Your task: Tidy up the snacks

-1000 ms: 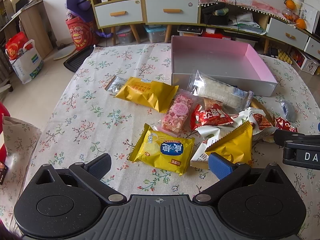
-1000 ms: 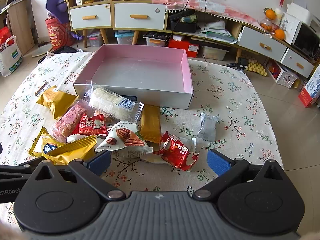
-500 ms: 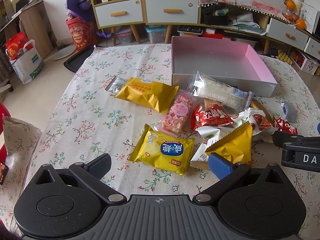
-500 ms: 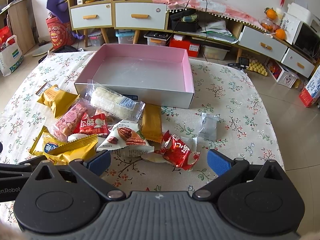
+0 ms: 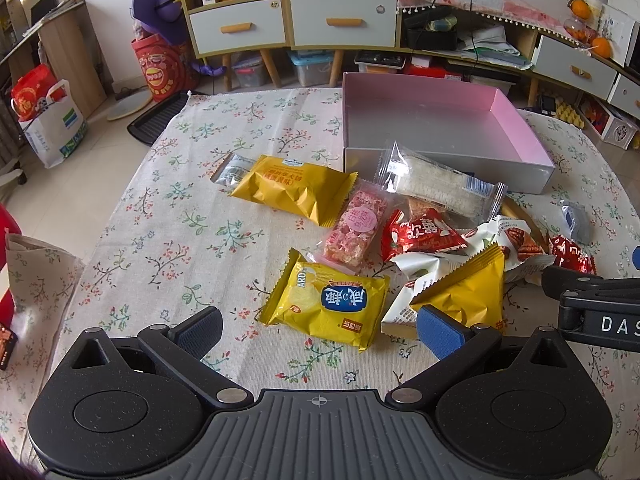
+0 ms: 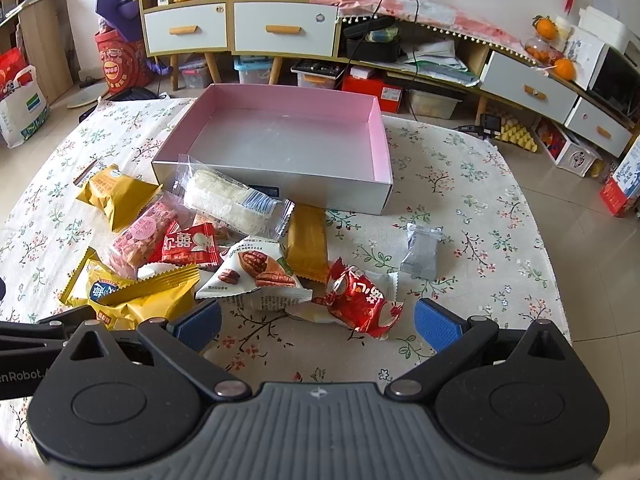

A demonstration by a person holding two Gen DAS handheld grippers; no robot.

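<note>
An empty pink box (image 5: pixel 520 128) (image 6: pixel 380 136) sits at the far side of the floral tablecloth. Several snack packets lie in a heap before it. In the left wrist view my left gripper (image 5: pixel 318 326) is open just short of a yellow chip packet (image 5: pixel 332 306), with a gold packet (image 5: pixel 464 296) by its right finger. In the right wrist view my right gripper (image 6: pixel 318 320) stands open just behind a red wrapped sweet (image 6: pixel 360 300) and a white pecan packet (image 6: pixel 256 276). A clear rice bar (image 6: pixel 232 200) leans on the box front. A silver sachet (image 6: pixel 420 250) lies apart to the right.
Low cabinets with drawers (image 6: pixel 286 28) and cluttered shelves line the back wall. Bags (image 5: pixel 52 124) stand on the floor left of the table. The table's right edge (image 6: pixel 540 240) drops to the tiled floor. Bare tablecloth (image 5: pixel 172 240) stretches left of the snacks.
The right gripper has drifted slightly forward toward the snack pile. The left gripper and the snacks have not moved.
</note>
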